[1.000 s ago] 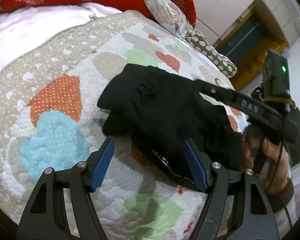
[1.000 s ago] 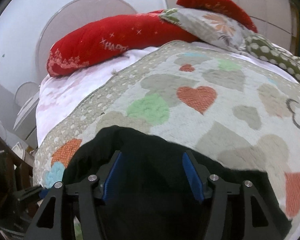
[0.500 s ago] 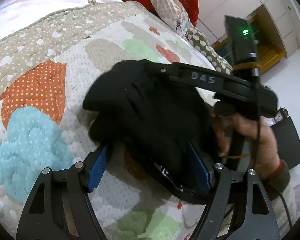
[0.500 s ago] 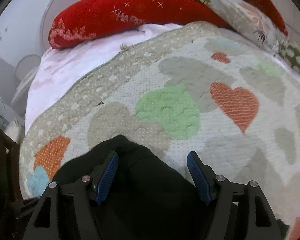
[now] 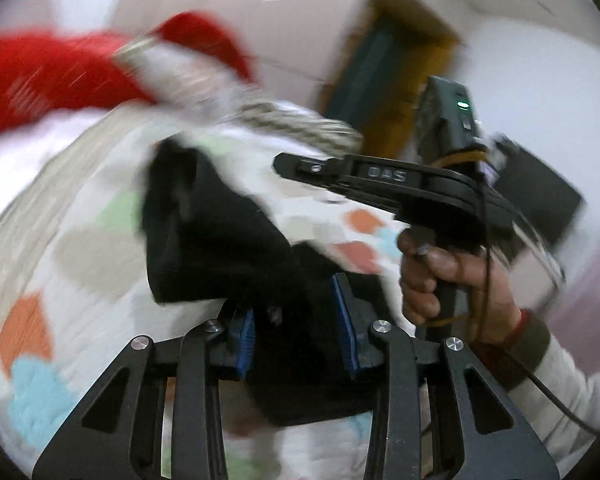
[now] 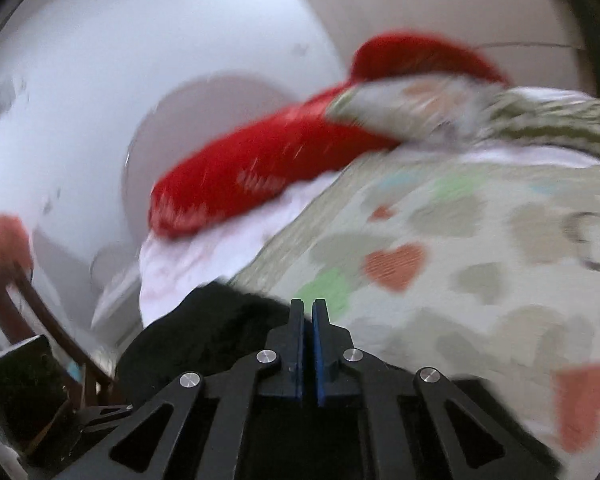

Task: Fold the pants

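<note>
The black pants are hanging bunched between my two claws above the bed, soft, thick knit cloth, one blunt folded end jutting up and away from me in the left wrist view. My left gripper has just been closing, and its blue ribbed pads are pressing on a wad of that cloth, the jaws standing only partly apart around it. My right gripper has just been snapping together, its blue pads almost meeting; dark cloth is lying under and beside it, but I cannot tell whether any is pinched in the thin slit. In the left wrist view my right hand is gripping that tool's handle, and its black side plate is reading "DAS". Below is spreading the quilt, dimpled and printed with orange, green and grey hearts. Behind it a long red pillow is lying, blurred.
</note>
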A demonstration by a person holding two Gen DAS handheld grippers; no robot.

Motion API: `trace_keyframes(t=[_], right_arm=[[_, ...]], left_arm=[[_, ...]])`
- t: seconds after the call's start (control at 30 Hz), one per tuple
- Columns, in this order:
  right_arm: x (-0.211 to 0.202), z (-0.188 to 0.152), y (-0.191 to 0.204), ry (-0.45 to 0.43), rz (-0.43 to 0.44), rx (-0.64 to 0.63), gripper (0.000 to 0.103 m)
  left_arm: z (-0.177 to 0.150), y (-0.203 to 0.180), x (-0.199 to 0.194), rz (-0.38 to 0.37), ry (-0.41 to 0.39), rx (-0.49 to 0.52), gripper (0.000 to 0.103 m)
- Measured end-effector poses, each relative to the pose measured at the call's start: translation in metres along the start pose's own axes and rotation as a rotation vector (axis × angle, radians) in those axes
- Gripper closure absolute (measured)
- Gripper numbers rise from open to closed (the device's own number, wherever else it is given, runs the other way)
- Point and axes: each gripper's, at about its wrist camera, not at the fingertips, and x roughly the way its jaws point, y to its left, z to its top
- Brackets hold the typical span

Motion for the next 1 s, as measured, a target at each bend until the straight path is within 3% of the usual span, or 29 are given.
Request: trace_keyframes(t=[0.07,0.17,0.3,0.33,0.37,0.4,0.43,0.47,0.6,0.77,0.83,0.87,0.93,0.97,1.0], right_arm=[[-0.041,-0.011,-0.022,-0.043,-0.079,0.039,0.099],[-0.076,-0.037,-0.053,-0.021,-0.239,0.1,0.099],[-0.098,-0.069,-0.068,0.008,-0.308,0.184,0.096],[-0.104,-0.073,-0.071,0.007,-0.32,0.196,0.092],[-0.109,-0.078,-0.072,-0.002,-0.336,0.208,0.076],[-0.113,-0.081,-0.074,-0.012,-0.342,0.218,0.053],[-0.118,-0.085,-0.077,-0.032,-0.338,0.243,0.045],[-0.121,-0.087,-0.081,-0.049,-0.322,0.265,0.041],[-0.12,-0.101,-0.087,-0.037,-0.277,0.326,0.04],[-0.086,-0.116,-0.078,0.07,-0.244,0.307,0.04],[-0.07,-0.121,-0.075,0.118,-0.262,0.283,0.057],[-0.066,-0.122,-0.073,0.131,-0.297,0.257,0.073],[-0.073,-0.124,-0.07,0.106,-0.301,0.242,0.082],[-0.079,-0.123,-0.069,0.089,-0.304,0.238,0.094],[-0.091,-0.122,-0.065,0.065,-0.31,0.224,0.098]], left_arm=[[-0.005,-0.036,0.02,-0.066,0.042,0.096,0.07],[-0.029,-0.074,0.064,-0.136,0.152,0.183,0.07],[-0.055,-0.09,0.106,-0.17,0.289,0.203,0.07],[-0.058,-0.091,0.11,-0.181,0.317,0.205,0.07],[-0.059,-0.092,0.11,-0.178,0.34,0.214,0.07],[-0.06,-0.095,0.106,-0.167,0.34,0.234,0.07],[-0.06,-0.097,0.1,-0.164,0.326,0.256,0.07],[-0.059,-0.099,0.09,-0.16,0.307,0.283,0.066],[-0.047,-0.083,0.05,-0.138,0.223,0.319,0.04],[-0.033,-0.046,0.048,-0.004,0.164,0.263,0.04],[-0.03,-0.033,0.06,0.029,0.185,0.222,0.04],[-0.029,-0.025,0.067,0.044,0.198,0.191,0.04],[-0.028,-0.017,0.075,0.067,0.211,0.154,0.04],[-0.028,-0.013,0.078,0.079,0.218,0.131,0.04],[-0.029,-0.013,0.079,0.085,0.219,0.119,0.04]])
